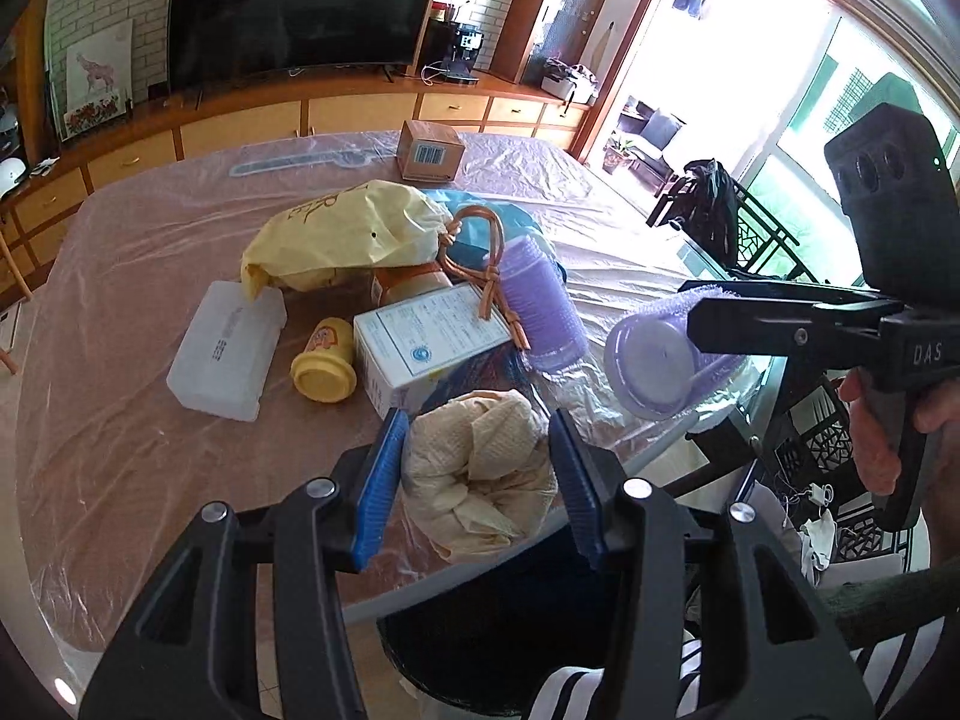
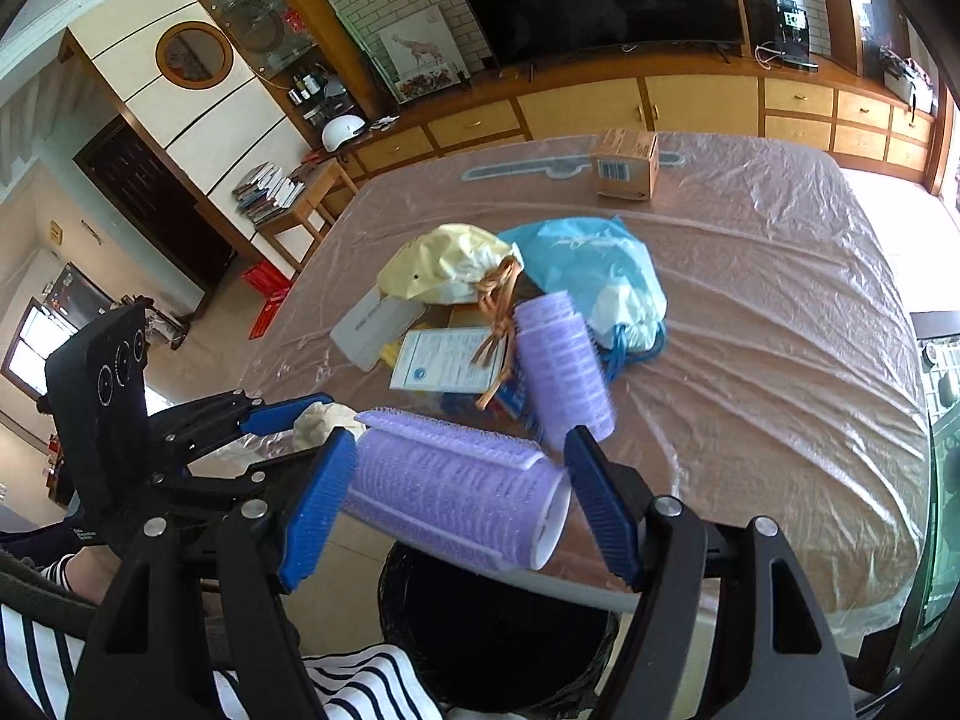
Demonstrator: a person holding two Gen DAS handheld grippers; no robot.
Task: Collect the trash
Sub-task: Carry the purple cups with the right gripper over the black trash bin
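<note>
The left gripper [image 1: 477, 480] has its blue fingers [image 1: 375, 486] closed on a crumpled wad of beige paper [image 1: 480, 480], held just above the near edge of the worktop [image 1: 120, 420], which is covered in thin clear plastic sheeting. The right gripper [image 2: 462, 492] has its fingers [image 2: 315, 516] pressed on the two ends of a purple hair roller [image 2: 456, 489], which lies crosswise between them; in the left wrist view the same roller [image 1: 654, 360] shows its round end, clamped by the right gripper [image 1: 708, 318] with a hand [image 1: 870, 438] on the grip. Both held things hang over or near the worktop's front edge, and below them, between the worktop and the person's striped clothing, stands a dark bin [image 2: 498, 630]; whether either piece is directly over its mouth is hard to judge through the fisheye. A second purple roller [image 2: 561, 360] lies on the worktop in the middle of the pile, touching a white printed box [image 2: 447, 360] and an orange-tan cord [image 2: 501, 324] that loops across both. Behind them sit a yellow drawstring bag [image 2: 450, 264] and a light blue bag [image 2: 588, 264], side by side. To the left of the pile, in the left wrist view, lie a translucent white plastic case [image 1: 225, 354] and a small yellow bottle [image 1: 324, 360] on its side. A brown cardboard box [image 2: 624, 165] with a barcode stands apart near the far edge.
</note>
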